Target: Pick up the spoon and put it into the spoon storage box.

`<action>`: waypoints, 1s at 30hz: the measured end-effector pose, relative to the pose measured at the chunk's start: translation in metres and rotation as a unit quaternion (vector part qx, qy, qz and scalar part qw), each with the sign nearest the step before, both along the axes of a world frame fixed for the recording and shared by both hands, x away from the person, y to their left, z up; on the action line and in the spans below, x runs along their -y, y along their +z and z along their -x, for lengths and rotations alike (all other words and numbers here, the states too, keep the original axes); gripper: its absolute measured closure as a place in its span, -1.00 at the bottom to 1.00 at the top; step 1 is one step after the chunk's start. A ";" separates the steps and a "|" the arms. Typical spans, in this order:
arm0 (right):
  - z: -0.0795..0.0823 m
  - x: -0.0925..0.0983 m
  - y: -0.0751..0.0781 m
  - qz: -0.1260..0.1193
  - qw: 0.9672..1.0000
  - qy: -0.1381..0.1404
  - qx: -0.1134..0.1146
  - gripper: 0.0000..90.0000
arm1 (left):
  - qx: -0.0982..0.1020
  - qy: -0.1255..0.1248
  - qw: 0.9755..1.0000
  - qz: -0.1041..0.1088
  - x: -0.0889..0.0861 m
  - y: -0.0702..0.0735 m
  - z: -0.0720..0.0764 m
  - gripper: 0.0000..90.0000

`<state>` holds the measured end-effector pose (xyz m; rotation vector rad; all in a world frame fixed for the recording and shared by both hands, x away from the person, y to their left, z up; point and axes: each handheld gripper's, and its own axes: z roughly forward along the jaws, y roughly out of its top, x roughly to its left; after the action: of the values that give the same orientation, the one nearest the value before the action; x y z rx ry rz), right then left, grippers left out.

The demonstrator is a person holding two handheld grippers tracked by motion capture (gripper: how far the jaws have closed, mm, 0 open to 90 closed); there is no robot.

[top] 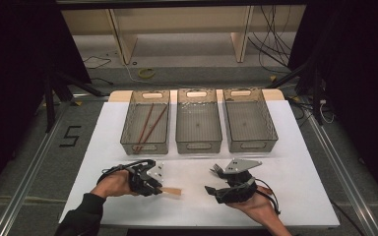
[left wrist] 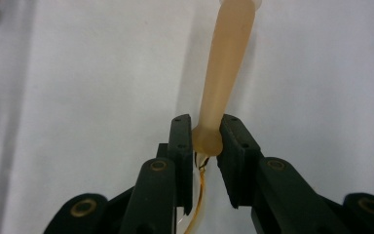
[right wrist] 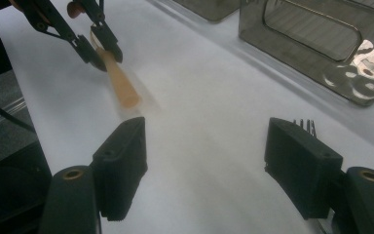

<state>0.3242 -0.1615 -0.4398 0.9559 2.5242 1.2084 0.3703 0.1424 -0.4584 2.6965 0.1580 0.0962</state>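
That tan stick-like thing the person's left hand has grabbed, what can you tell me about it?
The tan utensil looks like pale wood or plastic: a slim, smooth handle that widens toward its far end, with a small rounded knob at the near end. The left tool has its two black pads closed on that knob. In the high view it points away from the tool toward the table's middle, low over the white table; whether its far end rests on the surface is unclear.
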 end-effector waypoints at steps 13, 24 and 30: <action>0.000 0.002 0.001 -0.001 1.000 -0.005 0.002 -0.28 | -0.017 0.123 0.988 0.090 -0.002 0.022 -0.010 0.68; -0.001 0.009 0.003 -0.008 1.000 -0.017 0.008 -0.28 | -0.031 0.195 0.970 0.139 -0.004 0.034 -0.023 0.68; -0.001 0.012 0.004 -0.011 1.000 -0.022 0.009 -0.28 | -0.028 0.208 0.966 0.152 0.000 0.040 -0.031 0.68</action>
<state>0.3255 -0.1732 -0.4363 0.9959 2.4671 1.2282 0.4014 0.1426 -0.4180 2.3233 0.6974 0.1100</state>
